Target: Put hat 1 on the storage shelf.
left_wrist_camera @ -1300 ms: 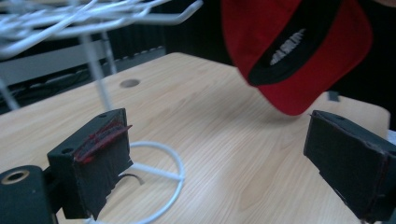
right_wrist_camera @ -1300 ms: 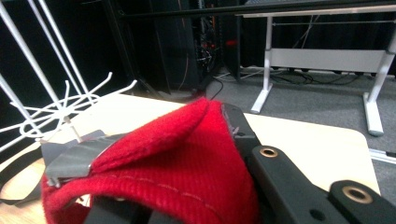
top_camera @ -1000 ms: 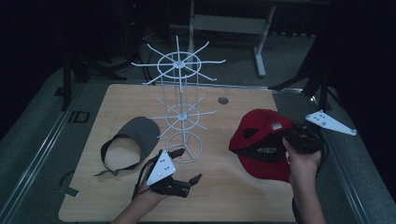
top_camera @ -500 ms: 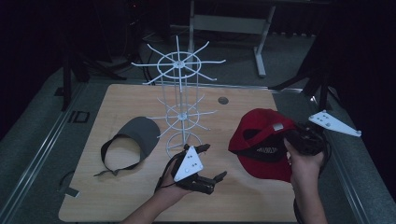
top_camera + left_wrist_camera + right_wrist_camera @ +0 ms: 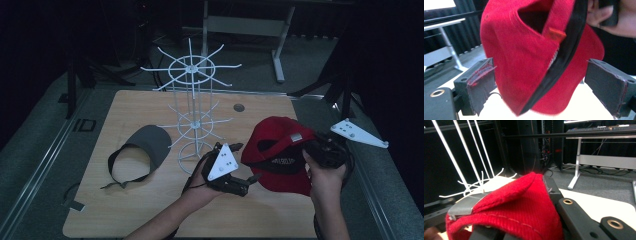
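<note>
1. The right gripper (image 5: 320, 150) is clamped on the back edge of the red cap (image 5: 280, 155), its jaws pinching a fold of the red cloth beside the metal strap buckle (image 5: 461, 208), and it holds the cap lifted off the table (image 5: 125, 210).
2. The left gripper (image 5: 240, 167) stands wide, its jaws parted and gripping nothing. In the left gripper view the cap hangs between the two pads (image 5: 480, 80), which are clear of the cloth on both sides.
3. Just beyond the left gripper, the cap shows its rear opening and the black band along its inner rim (image 5: 564, 60); the hand (image 5: 325, 175) that bears the right gripper is just behind it.
4. Farther out, beyond and to the side of the left gripper, the white wire rack (image 5: 192, 110) stands upright on the table, its hooks bare.
5. Well off to the far side of the rack lies a grey visor (image 5: 142, 150), flat on the table and untouched.
6. The step in hand looks like bringing the second gripper to the cap so both can manage it. Next, the left jaws should close on the cap's rim opposite the right grip; then the rear opening can be carried to a hook, taking care that the cloth does not snag.
</note>
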Tool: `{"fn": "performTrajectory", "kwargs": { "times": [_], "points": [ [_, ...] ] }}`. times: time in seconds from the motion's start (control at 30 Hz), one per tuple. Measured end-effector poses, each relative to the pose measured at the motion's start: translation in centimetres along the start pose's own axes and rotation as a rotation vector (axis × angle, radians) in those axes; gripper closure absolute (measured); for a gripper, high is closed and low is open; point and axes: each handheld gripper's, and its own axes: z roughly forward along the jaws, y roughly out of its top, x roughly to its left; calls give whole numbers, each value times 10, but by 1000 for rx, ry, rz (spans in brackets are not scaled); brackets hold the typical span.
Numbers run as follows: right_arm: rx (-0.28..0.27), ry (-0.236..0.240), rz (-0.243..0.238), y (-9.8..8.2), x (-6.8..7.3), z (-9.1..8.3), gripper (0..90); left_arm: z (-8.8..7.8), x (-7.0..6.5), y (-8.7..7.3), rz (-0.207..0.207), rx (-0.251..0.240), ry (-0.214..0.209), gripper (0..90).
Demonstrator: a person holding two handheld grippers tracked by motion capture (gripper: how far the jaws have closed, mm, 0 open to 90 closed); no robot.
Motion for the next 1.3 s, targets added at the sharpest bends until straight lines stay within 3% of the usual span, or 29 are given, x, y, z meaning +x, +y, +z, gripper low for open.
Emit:
{"fn": "performTrajectory", "kwargs": {
  "times": [0.13, 0.17, 0.47, 0.53, 0.63, 0.8, 1.07, 1.3],
  "points": [
    [-4, 17, -1, 2, 3, -3, 876, 9, 1, 9, 10, 16, 22, 106],
    [-6, 20, -4, 3, 3, -3, 876, 12, 0, 12, 16, 28, 46, 106],
    [-9, 52, -7, 4, 8, -7, 876, 25, 1, 15, -8, 70, 106, 182],
    [-9, 55, -11, 4, 9, -8, 876, 25, 0, 17, 3, 71, 125, 256],
    [-6, 59, -9, 3, 9, -9, 876, 24, -1, 21, -4, 65, 153, 458],
    [3, 60, -9, -1, 10, -8, 876, 19, 2, 27, -18, 58, 244, 831],
    [2, 68, 2, -11, 11, -10, 875, 17, 6, 36, -32, 45, 236, 874],
    [9, 63, 10, -22, 10, -16, 868, 19, 3, 45, 16, 71, 240, 879]
  ]
}}
